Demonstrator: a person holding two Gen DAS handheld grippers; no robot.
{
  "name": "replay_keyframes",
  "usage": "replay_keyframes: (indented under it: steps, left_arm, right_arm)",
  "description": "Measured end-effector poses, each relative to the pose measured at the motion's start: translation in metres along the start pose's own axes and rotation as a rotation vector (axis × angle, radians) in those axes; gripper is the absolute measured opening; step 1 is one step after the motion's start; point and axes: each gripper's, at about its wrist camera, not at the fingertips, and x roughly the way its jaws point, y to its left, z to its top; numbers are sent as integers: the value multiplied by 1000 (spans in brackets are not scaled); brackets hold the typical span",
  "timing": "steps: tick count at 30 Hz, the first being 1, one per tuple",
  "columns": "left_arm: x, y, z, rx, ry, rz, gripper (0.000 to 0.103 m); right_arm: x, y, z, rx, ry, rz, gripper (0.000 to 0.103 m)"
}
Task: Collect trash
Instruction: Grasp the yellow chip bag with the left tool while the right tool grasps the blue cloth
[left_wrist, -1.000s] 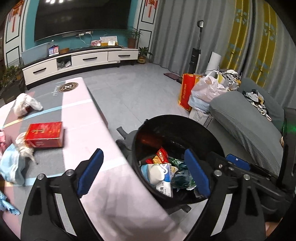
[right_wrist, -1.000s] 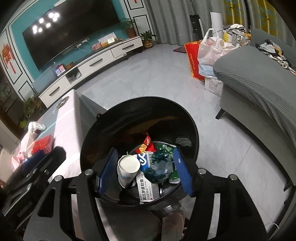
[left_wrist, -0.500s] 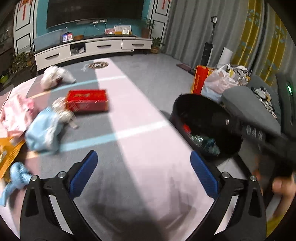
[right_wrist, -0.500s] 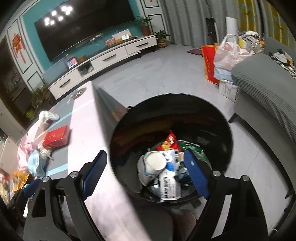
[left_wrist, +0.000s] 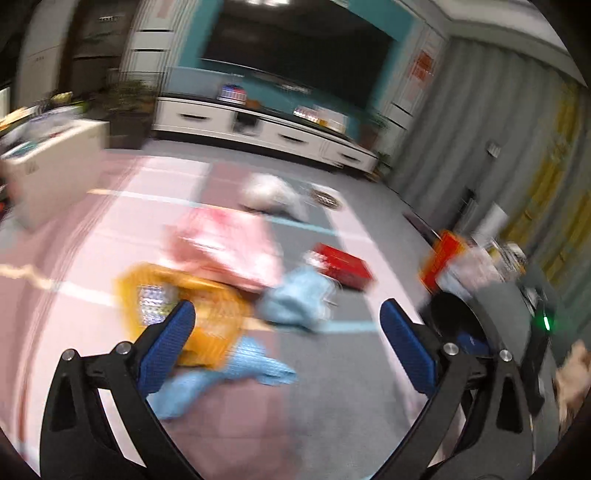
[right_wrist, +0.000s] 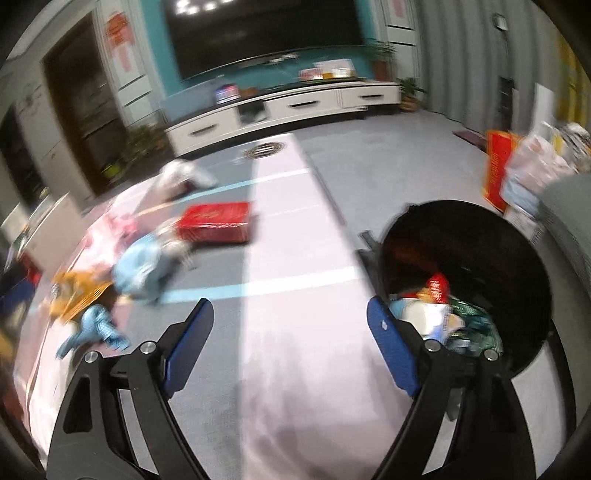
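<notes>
Both views are motion-blurred. My left gripper (left_wrist: 286, 347) hangs open and empty over a table littered with trash: an orange wrapper (left_wrist: 184, 306), a light blue cloth (left_wrist: 243, 373), a pale blue mask-like piece (left_wrist: 295, 299), a pink bag (left_wrist: 225, 247), a red box (left_wrist: 343, 266) and a white crumpled bag (left_wrist: 273, 195). My right gripper (right_wrist: 286, 345) is open and empty above the table's pink and grey cover (right_wrist: 295, 387). To its right stands the black bin (right_wrist: 480, 258), holding wrappers and a cup. The red box (right_wrist: 216, 223) lies further back.
A TV cabinet (right_wrist: 288, 107) and a dark screen line the far wall. A grey sofa (right_wrist: 569, 221) and bags (right_wrist: 517, 173) sit beyond the bin. A white box (left_wrist: 51, 166) stands at the table's far left. A hand (left_wrist: 572, 373) shows at the right edge.
Both grippers have swung left, away from the bin and over the table. The left one now faces the trash pile; the bin has slid to the right in both views. The right jaws widened.
</notes>
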Motion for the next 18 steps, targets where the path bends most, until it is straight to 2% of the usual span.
replay_keyframes:
  steps: [3,5,8,12,18]
  left_arm:
    - [-3,34,3,-82,1,97,100]
    - [3,57,-1,-136,44,141,100]
    - [10,74,-7,-195,82,156,100]
    - [12,86,-9,-212,85,181,100]
    - [19,98,-12,-252,90,170,100]
  right_arm:
    - [6,31,-5,-75,19,47,84]
    - [11,50,-9,-130,28,61,84]
    - [19,80,-16,-219,34,57,83]
    - [26,112,-23,-321,40,86,83]
    - [37,148,-33,-384,66,150,84]
